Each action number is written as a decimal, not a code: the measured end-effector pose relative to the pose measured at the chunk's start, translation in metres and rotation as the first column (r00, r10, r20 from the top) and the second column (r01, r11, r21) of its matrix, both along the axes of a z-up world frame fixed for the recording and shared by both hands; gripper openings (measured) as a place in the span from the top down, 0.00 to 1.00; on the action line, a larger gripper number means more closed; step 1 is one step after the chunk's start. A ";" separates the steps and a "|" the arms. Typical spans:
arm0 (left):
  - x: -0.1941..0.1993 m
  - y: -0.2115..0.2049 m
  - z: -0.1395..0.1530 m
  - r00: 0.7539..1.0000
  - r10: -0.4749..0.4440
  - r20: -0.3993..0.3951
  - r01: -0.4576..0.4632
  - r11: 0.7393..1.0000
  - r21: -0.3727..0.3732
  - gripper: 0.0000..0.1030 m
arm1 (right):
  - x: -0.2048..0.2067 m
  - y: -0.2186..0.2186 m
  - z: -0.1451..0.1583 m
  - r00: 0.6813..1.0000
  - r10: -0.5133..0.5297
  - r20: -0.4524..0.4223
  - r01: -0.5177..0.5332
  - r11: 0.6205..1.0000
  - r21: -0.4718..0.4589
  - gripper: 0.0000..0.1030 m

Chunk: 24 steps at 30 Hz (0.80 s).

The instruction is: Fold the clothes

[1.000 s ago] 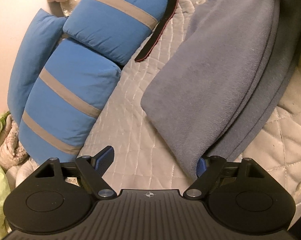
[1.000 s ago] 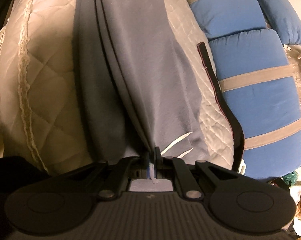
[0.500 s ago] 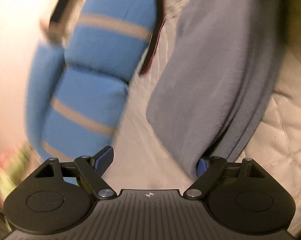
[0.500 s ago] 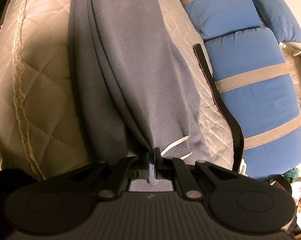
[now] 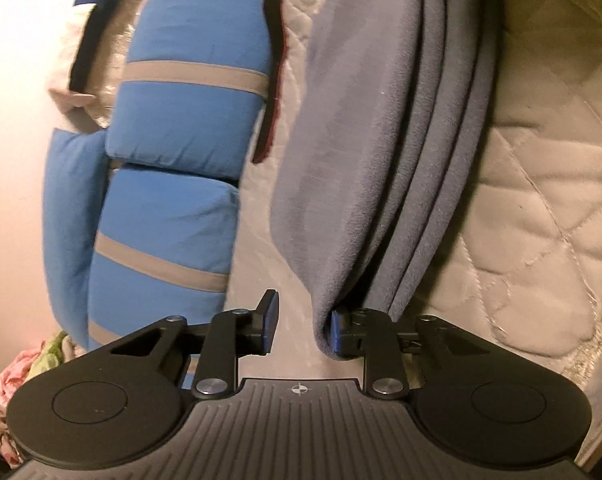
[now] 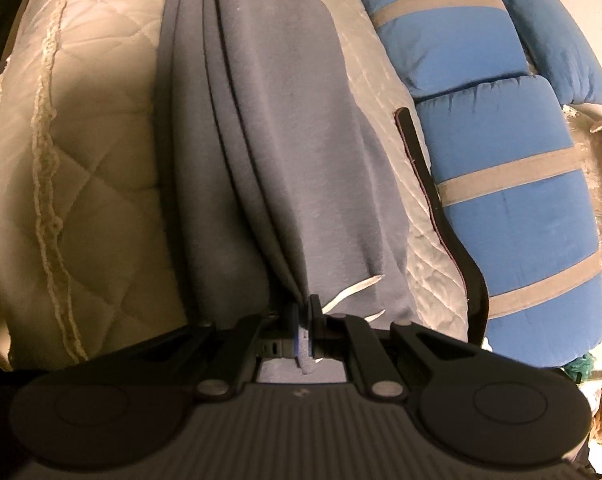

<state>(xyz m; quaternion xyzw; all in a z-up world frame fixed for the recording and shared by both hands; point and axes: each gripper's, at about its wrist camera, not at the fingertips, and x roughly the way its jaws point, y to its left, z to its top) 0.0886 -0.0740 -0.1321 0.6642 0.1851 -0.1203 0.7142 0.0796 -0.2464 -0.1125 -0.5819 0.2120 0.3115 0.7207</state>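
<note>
A grey fleece garment [image 5: 341, 140] lies folded in long layers on the cream quilt [image 5: 541, 200]. In the left wrist view its near end hangs between the jaws of my left gripper [image 5: 301, 324]. Those jaws are closing: the cloth rests against the right-hand pad, and a gap still shows beside the left-hand pad. In the right wrist view the other end of the garment [image 6: 293, 140] is bunched into my right gripper [image 6: 305, 320], which is shut on it. A white cord end [image 6: 353, 292] pokes out just beside that grip.
Blue pillows with grey stripes [image 5: 181, 100] [image 6: 501, 160] line one side of the bed. A dark strap [image 5: 275, 60] [image 6: 441, 200] lies on the quilt between pillows and garment. The quilt's lace edge [image 6: 49, 160] drops off into darkness. Coloured cloth [image 5: 21, 372] is piled low left.
My left gripper's jaws have drawn much closer together around the garment's end, and that gripper has rolled so the pillows and garment now stand more upright. The right gripper keeps its hold.
</note>
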 end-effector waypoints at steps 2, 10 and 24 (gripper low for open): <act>0.002 0.000 0.000 0.999 0.009 -0.033 -0.009 1.000 0.001 0.74 | 0.000 -0.001 0.000 1.000 0.000 -0.005 0.000 1.000 -0.005 0.96; 0.017 0.018 0.046 0.985 0.025 -0.169 -0.050 0.989 -0.141 0.35 | -0.005 -0.009 0.021 0.999 -0.024 0.029 0.022 0.998 0.058 0.17; 0.079 0.065 0.132 0.922 0.035 -0.385 -0.308 0.668 -0.677 0.26 | -0.004 -0.031 0.077 0.965 -0.174 -0.196 0.257 0.781 0.569 0.10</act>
